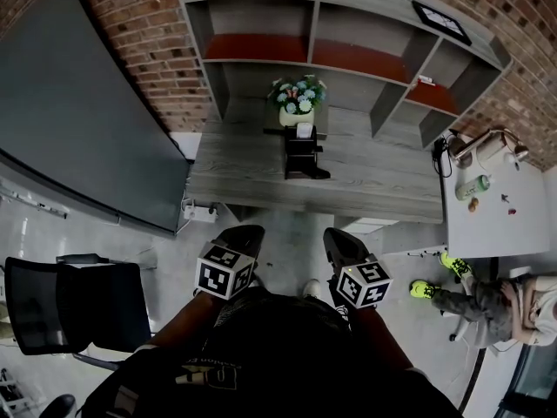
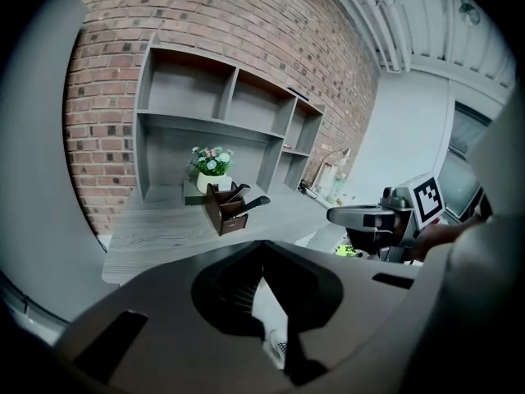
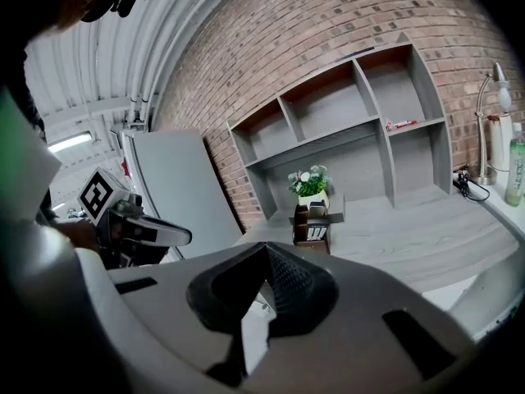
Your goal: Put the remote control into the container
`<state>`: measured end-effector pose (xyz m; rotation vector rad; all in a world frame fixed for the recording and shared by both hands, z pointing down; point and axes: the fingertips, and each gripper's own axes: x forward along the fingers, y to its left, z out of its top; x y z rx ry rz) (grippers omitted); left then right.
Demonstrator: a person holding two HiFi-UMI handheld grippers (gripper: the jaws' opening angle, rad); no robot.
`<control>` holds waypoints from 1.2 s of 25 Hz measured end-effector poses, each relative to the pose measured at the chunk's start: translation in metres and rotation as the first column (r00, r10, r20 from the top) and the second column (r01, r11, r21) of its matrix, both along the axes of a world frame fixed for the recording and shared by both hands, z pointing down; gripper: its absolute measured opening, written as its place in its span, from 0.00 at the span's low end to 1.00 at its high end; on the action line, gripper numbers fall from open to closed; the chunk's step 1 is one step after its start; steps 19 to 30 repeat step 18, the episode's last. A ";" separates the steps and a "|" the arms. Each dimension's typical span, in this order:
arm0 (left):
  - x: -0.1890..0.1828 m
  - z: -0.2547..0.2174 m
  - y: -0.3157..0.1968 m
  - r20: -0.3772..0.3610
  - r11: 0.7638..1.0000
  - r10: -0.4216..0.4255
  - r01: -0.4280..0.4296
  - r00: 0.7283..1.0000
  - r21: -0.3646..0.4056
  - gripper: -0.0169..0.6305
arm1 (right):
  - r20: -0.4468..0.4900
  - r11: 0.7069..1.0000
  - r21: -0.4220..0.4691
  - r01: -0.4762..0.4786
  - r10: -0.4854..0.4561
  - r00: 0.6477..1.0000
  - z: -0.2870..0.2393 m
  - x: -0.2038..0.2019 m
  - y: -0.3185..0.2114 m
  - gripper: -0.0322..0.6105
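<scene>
Your left gripper (image 1: 242, 236), right gripper (image 1: 341, 240): fingers closed, empty, short of tabletop (image 1: 392, 177). Container (image 1: 305, 153) far, just near of flowers (image 1: 298, 94).

Container (image 1: 305, 157) on desk (image 1: 235, 177), flower pot (image 1: 298, 104) behind it, shelves (image 1: 352, 29) at back, chair (image 1: 70, 307) left.

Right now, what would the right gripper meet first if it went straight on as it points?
Probably the desk, just left of the container; depth is unclear.

I get soft, dim indoor light without hard shadows; a ceiling strip light (image 3: 70, 142) glows at nine o'clock. Fisheye bends the edges, and the corners go black.
</scene>
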<state>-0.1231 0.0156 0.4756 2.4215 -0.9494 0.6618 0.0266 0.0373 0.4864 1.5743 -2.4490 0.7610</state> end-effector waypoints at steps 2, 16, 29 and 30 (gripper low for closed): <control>-0.005 0.001 -0.001 0.003 1.000 -0.004 0.004 1.000 0.005 0.04 | -0.004 1.000 -0.006 0.003 -0.003 1.000 0.001 -0.003 0.001 0.06; -0.010 -0.001 -0.006 -0.017 1.000 -0.028 0.028 0.999 0.002 0.04 | -0.031 0.999 -0.022 0.046 -0.047 0.998 0.001 -0.015 -0.005 0.06; -0.014 0.000 -0.007 -0.013 0.999 -0.035 0.035 0.999 0.002 0.04 | -0.030 0.998 -0.023 0.050 -0.051 0.998 0.001 -0.018 -0.006 0.06; -0.014 0.000 -0.007 -0.013 0.999 -0.035 0.035 0.999 0.002 0.04 | -0.030 0.998 -0.023 0.050 -0.051 0.998 0.001 -0.018 -0.006 0.06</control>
